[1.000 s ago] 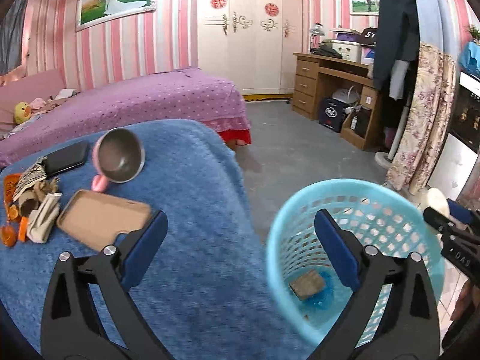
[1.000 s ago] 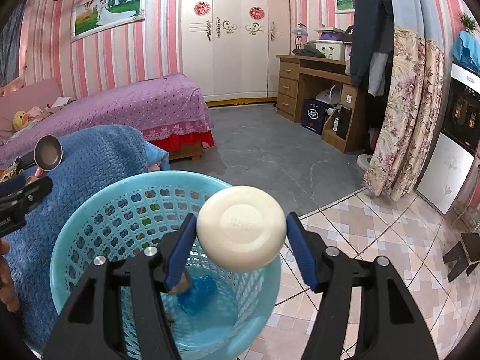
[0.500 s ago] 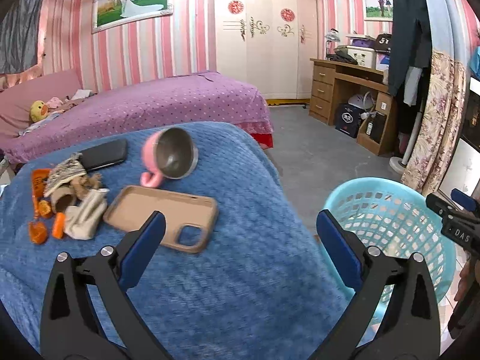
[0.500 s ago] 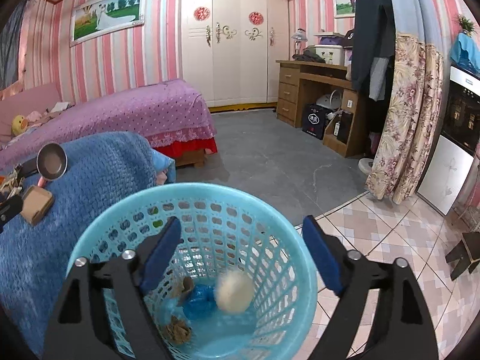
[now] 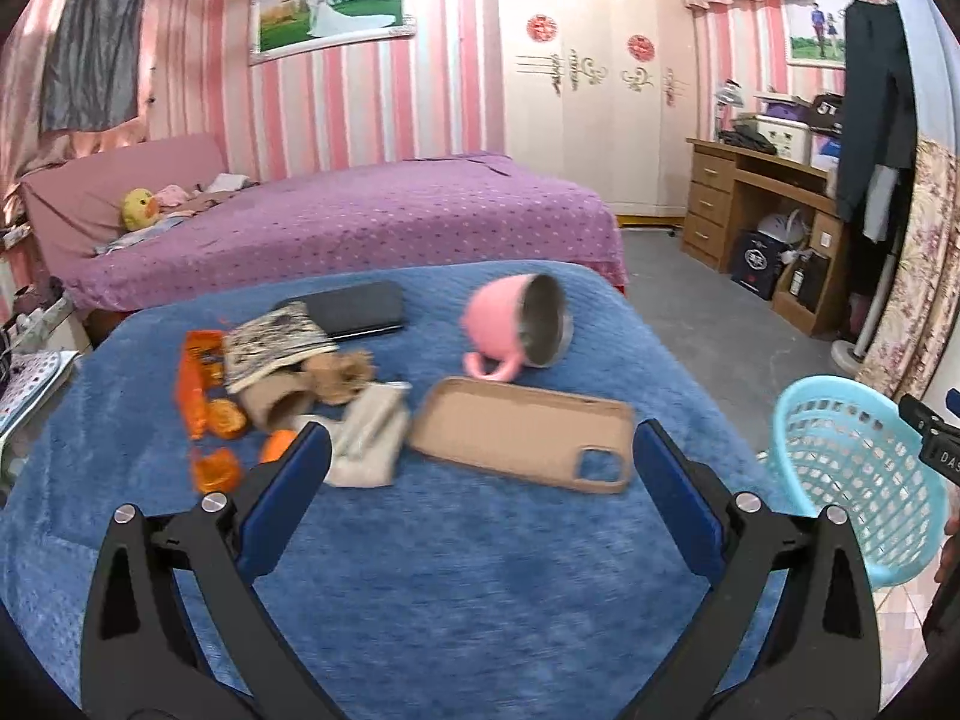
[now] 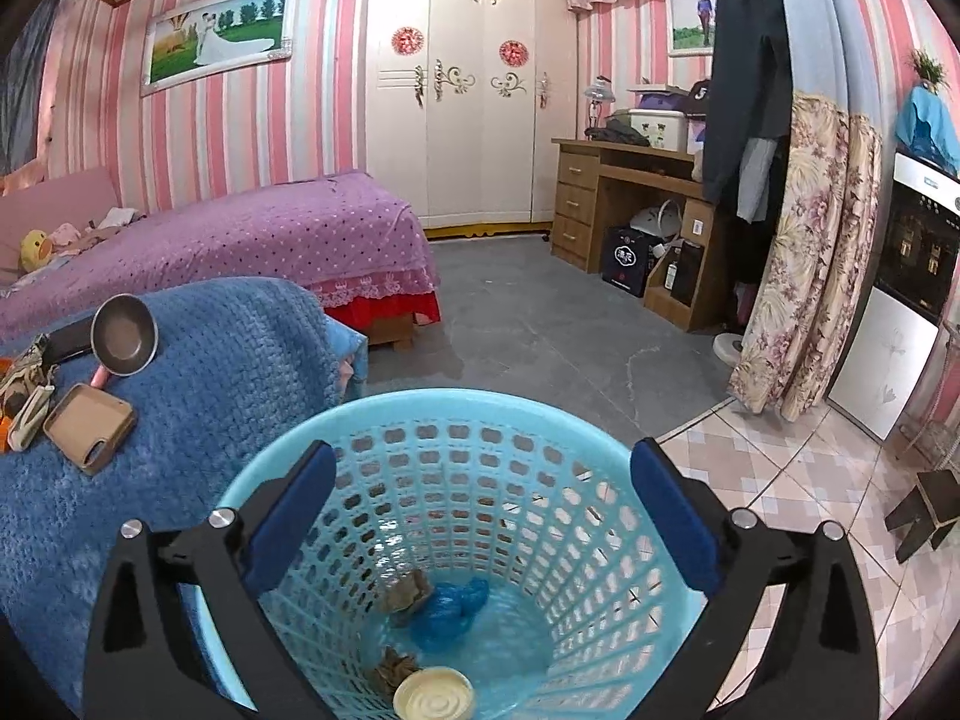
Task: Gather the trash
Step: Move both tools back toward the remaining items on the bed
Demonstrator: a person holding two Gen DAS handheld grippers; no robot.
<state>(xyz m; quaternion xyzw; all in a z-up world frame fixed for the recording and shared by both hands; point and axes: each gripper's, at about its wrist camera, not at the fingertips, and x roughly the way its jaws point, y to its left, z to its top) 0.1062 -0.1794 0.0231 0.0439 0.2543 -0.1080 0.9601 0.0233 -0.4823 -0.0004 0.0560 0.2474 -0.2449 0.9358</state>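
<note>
My right gripper (image 6: 480, 498) is open and empty above the light blue basket (image 6: 540, 432). A cream round lid (image 6: 433, 701), a blue wad (image 6: 450, 609) and brown scraps (image 6: 408, 591) lie in its bottom. My left gripper (image 5: 477, 462) is open and empty over the blue blanket (image 5: 456, 576). Ahead of it lie orange peel pieces (image 5: 207, 402), a crumpled beige wrapper (image 5: 366, 438), a brown scrap (image 5: 342, 375) and a patterned paper (image 5: 276, 345). The basket (image 5: 858, 480) stands to the right in the left wrist view.
A tan phone case (image 5: 522, 432), a tipped pink mug (image 5: 519, 330) and a black phone (image 5: 354, 309) also lie on the blanket. A purple bed (image 5: 360, 222) is behind. A wooden desk (image 6: 630, 210) and floral curtain (image 6: 804, 252) stand at the right.
My right gripper opened and the cream lid dropped into the basket. My left gripper swung left from the basket to over the blanket's clutter.
</note>
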